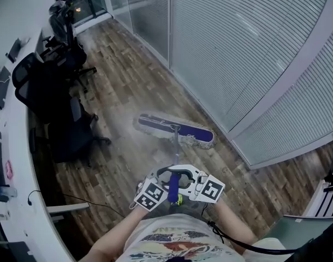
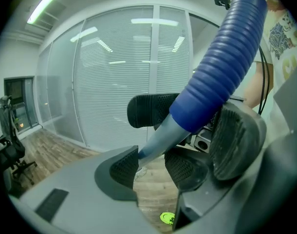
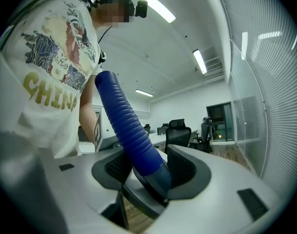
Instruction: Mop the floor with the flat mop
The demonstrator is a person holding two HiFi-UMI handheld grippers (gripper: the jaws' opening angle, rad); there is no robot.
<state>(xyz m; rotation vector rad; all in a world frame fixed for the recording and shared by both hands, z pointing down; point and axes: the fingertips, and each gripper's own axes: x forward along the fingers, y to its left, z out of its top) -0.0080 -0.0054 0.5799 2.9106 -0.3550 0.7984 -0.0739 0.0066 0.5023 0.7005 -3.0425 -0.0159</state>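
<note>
- The flat mop (image 1: 174,130) has its long purple-and-white head flat on the wood floor (image 1: 128,81), in front of the person and set at a slant.
- The head sits between the black office chairs (image 1: 63,119) on the left and the glass wall with blinds (image 1: 248,53) on the right, nearer the wall.
- The mop handle (image 1: 176,146) rises from the middle of the head back toward the person and ends in a ribbed blue grip (image 3: 126,126).
- Both grippers meet on this upper end, close in front of the person's printed shirt (image 1: 172,244), with their marker cubes side by side.
- The right gripper (image 3: 146,167) pinches the blue grip, which fills the space between its two pads and slants up past the person's chest.
- The left gripper (image 2: 151,167) has its jaws spread around the handle just below the blue grip.
- There the grey shaft (image 2: 158,140) leans on one pad (image 2: 125,167), and bare floor shows between the shaft and the other pad.
- A small green sticker (image 2: 166,217) lies on the floor below the left gripper.
- A curved white desk (image 1: 16,162) runs along the left edge behind the chairs.
- A black cable (image 1: 232,242) trails from the right forearm toward the lower right.
</note>
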